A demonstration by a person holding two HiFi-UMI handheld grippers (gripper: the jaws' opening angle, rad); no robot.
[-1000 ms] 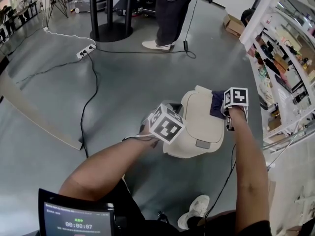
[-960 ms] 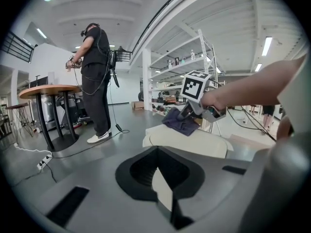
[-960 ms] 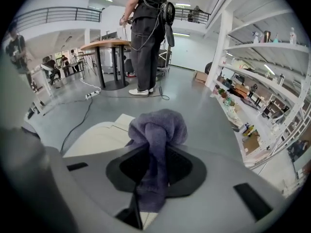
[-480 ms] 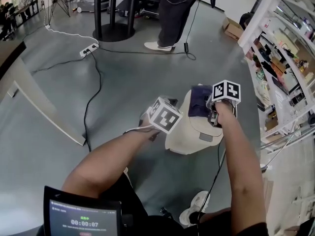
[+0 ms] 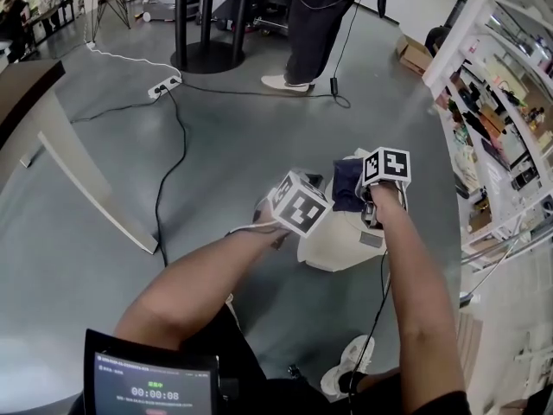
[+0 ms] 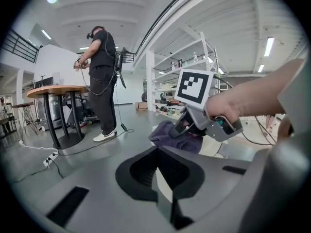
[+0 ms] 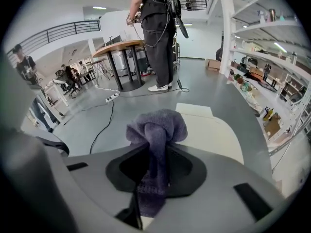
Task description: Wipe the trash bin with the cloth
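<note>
Grey workshop floor (image 5: 216,145) carries a cream plastic trash bin with a rounded lid (image 5: 339,242); no bench is involved. The right tongs (image 7: 153,178) are clamped on a bunched dark purple cloth (image 7: 156,130), which rests on the lid top near its far end. The left tongs (image 6: 163,181) look pressed together on a pale edge at the bin's left side, seemingly steadying it. Wiping appears under way on the lid. The near lid and the walls probably remain to be wiped, though no dirt shows.

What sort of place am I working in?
Probably an open workshop or lab hall: polished grey concrete floor, tall white metal shelving crowded with goods, and a white power strip cabled across it.
</note>
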